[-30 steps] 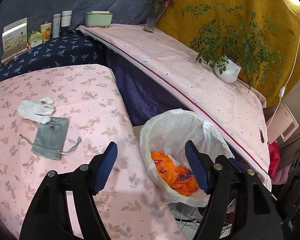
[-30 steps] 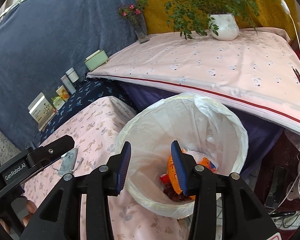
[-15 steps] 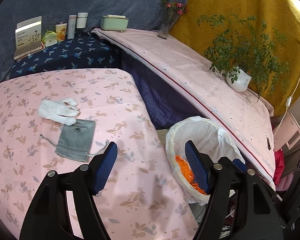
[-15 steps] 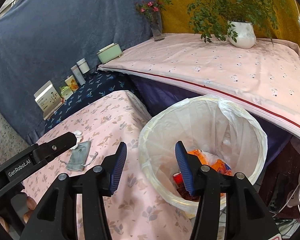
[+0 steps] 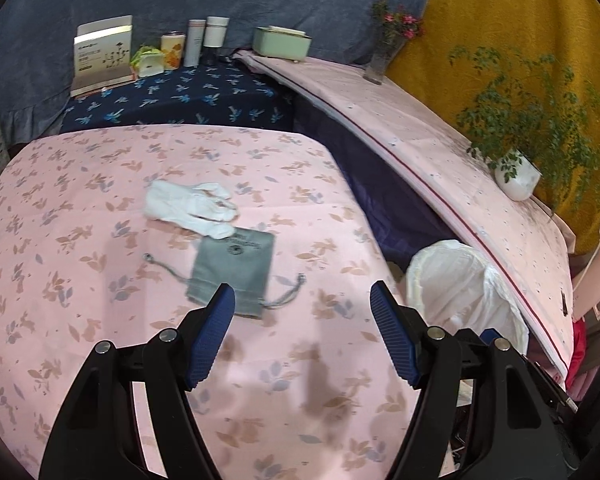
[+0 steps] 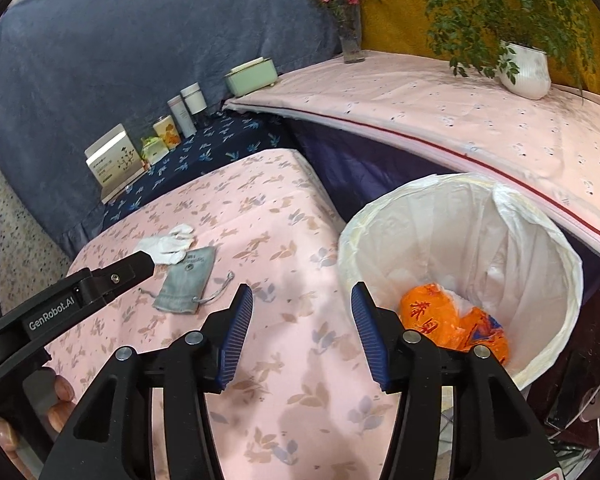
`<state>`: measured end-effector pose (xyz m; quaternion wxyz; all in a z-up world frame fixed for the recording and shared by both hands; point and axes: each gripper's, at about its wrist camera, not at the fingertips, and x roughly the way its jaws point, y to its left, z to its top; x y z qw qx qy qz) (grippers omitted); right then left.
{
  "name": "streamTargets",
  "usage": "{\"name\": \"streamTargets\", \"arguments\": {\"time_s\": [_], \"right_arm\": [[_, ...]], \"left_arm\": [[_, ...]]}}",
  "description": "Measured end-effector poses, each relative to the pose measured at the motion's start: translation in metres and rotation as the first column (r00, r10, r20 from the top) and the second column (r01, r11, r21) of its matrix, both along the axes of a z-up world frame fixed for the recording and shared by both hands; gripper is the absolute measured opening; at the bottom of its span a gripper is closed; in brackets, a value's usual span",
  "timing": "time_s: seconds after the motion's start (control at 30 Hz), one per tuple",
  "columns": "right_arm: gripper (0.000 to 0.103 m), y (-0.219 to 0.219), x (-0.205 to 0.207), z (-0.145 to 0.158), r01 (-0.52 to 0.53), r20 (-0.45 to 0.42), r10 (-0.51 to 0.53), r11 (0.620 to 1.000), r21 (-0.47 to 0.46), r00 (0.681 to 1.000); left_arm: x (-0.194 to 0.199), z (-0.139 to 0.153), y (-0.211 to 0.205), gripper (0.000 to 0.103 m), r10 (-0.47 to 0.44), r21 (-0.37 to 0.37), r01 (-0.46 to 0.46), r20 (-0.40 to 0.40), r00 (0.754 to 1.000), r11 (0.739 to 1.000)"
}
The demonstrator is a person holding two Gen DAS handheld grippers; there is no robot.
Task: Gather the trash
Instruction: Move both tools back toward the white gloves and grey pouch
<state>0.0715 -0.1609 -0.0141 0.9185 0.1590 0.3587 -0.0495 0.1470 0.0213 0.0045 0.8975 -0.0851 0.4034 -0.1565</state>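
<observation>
Orange wrappers (image 6: 454, 326) are lying in the lined bin (image 6: 540, 216) beside the pink table (image 5: 100, 280), where a glove (image 5: 188, 206) and pouch (image 5: 232, 272) are resting, while both grippers (image 5: 302, 336) (image 6: 302, 334) are hovering, fingers apart and empty

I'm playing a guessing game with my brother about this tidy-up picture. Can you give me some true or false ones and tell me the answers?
1. The white glove lies on the pink flowery cloth. True.
2. The grey pouch is inside the bin. False: it lies on the cloth, beside the glove.
3. The bin has an orange wrapper in it. True.
4. The left gripper is holding the glove. False: its jaws are open and empty.
5. The right gripper is empty. True.
</observation>
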Motion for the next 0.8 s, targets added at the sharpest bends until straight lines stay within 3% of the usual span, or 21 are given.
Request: {"name": "streamTargets", "arguments": {"time_s": [0.2,0.8], "right_arm": [[0.056,0.031,0.013,-0.009,-0.053,-0.025,0.052,0.998,-0.017,0.998],[0.056,0.109,0.073,-0.049,-0.164,-0.121,0.160,0.986,-0.021,0.980]], "left_arm": [[0.008,-0.014,0.037,0.079,0.088,0.018,-0.087,-0.009,0.996,0.996],[0.048,-0.044,0.121,0.082,0.238,0.084,-0.234,-0.030,0.971,0.968]]}}
